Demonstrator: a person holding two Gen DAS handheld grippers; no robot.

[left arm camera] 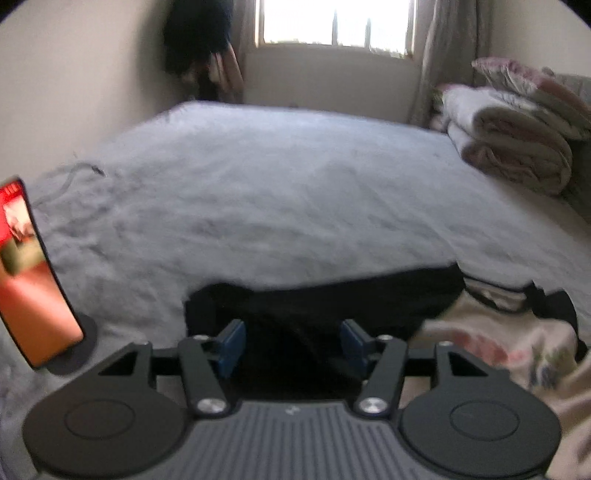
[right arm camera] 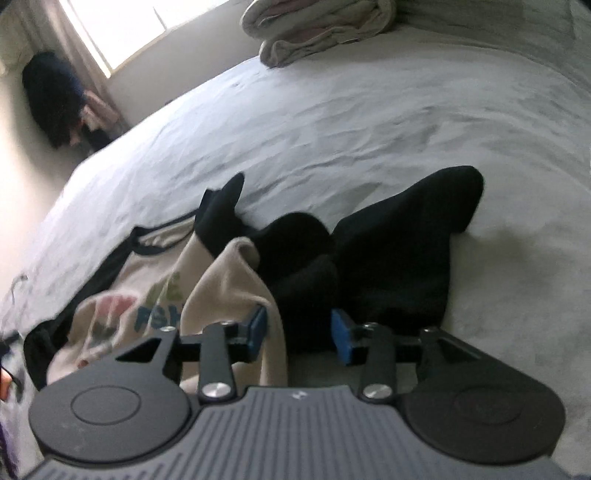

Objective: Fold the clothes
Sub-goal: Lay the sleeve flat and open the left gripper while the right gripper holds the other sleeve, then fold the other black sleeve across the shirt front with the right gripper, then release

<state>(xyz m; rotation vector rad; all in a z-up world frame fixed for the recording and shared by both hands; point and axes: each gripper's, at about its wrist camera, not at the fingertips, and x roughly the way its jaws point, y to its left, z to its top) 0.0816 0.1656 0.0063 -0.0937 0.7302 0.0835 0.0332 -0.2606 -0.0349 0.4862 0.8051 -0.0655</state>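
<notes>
A cream shirt with black trim and a coloured print (right arm camera: 122, 295) lies crumpled on the grey bed sheet (right arm camera: 369, 110), tangled with a black garment (right arm camera: 388, 251). In the left wrist view the black garment (left arm camera: 325, 295) lies just ahead, with the cream shirt (left arm camera: 498, 343) to its right. My left gripper (left arm camera: 292, 345) hovers over the black cloth with its blue pads wide apart and nothing pinched. My right gripper (right arm camera: 299, 336) is open too. A cream fold runs beside its left pad (right arm camera: 256, 332) and black cloth lies in the gap, but the pads do not press on either.
A phone with a lit red screen (left arm camera: 29, 273) stands on a round base at the bed's left edge. Folded quilts (left arm camera: 517, 129) are stacked at the far right of the bed. Dark clothes (left arm camera: 195, 37) hang by the window (left arm camera: 332, 22). A cable (left arm camera: 66, 181) lies on the sheet.
</notes>
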